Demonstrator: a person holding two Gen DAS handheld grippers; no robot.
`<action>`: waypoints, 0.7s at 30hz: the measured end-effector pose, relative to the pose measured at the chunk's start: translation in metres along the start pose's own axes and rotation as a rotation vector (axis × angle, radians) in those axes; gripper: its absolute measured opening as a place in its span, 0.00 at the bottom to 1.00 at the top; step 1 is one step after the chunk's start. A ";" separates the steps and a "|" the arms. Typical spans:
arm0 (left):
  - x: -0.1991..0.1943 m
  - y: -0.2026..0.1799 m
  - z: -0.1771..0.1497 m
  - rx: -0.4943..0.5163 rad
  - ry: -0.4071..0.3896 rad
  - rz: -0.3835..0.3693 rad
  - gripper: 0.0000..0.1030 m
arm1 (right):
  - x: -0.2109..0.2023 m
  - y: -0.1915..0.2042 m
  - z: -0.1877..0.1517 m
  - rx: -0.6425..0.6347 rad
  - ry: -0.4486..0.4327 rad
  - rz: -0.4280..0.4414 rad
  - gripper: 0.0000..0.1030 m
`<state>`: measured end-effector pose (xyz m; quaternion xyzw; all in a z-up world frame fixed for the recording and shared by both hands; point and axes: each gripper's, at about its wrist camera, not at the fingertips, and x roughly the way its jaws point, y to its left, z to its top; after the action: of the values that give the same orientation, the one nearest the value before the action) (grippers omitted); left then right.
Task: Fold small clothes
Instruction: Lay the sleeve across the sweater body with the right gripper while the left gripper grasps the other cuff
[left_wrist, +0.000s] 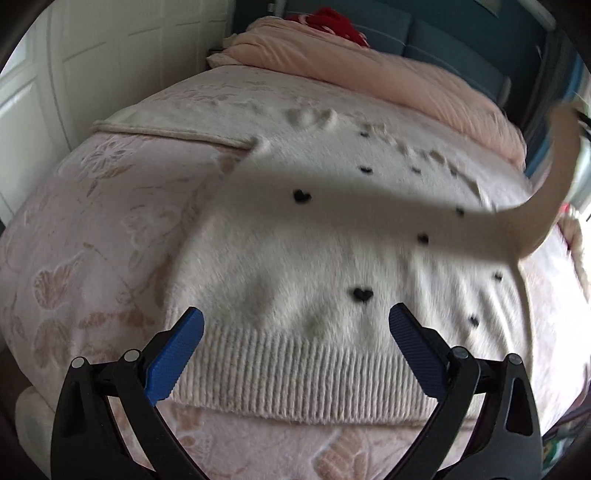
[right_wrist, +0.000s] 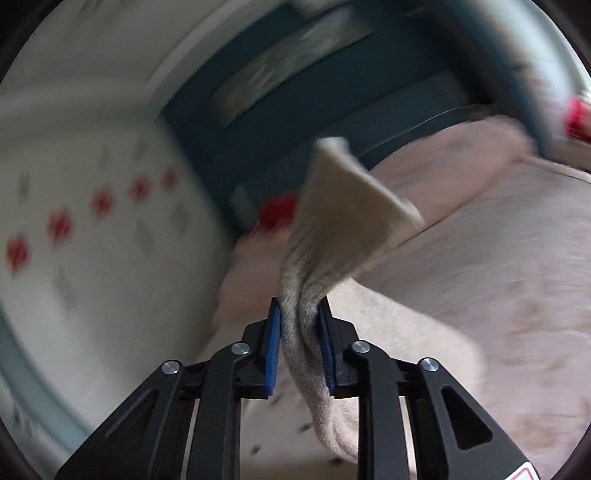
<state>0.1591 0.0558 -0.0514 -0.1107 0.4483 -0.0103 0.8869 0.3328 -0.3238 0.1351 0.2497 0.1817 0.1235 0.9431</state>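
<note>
Right gripper (right_wrist: 300, 314) jaws tight on sweater (left_wrist: 295, 258) sleeve (right_wrist: 332, 221); left gripper (left_wrist: 295, 321) spread

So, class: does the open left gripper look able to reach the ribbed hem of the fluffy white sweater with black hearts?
Probably yes: the left gripper hovers open over the ribbed hem, with nothing between them.

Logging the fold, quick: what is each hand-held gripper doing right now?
Left hand-held gripper: open, empty, above the sweater's ribbed hem.
Right hand-held gripper: shut on the sweater's sleeve, lifted.
</note>
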 end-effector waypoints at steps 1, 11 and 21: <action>-0.001 0.004 0.007 -0.023 -0.009 -0.010 0.95 | 0.030 0.023 -0.016 -0.033 0.077 0.018 0.23; 0.033 -0.002 0.101 -0.059 -0.042 -0.208 0.95 | 0.063 0.039 -0.168 0.074 0.346 -0.050 0.52; 0.224 -0.046 0.184 -0.358 0.200 -0.307 0.94 | 0.008 -0.102 -0.226 0.456 0.326 -0.251 0.54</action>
<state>0.4437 0.0188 -0.1137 -0.3313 0.5065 -0.0764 0.7924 0.2626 -0.3106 -0.1027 0.4073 0.3832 0.0008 0.8290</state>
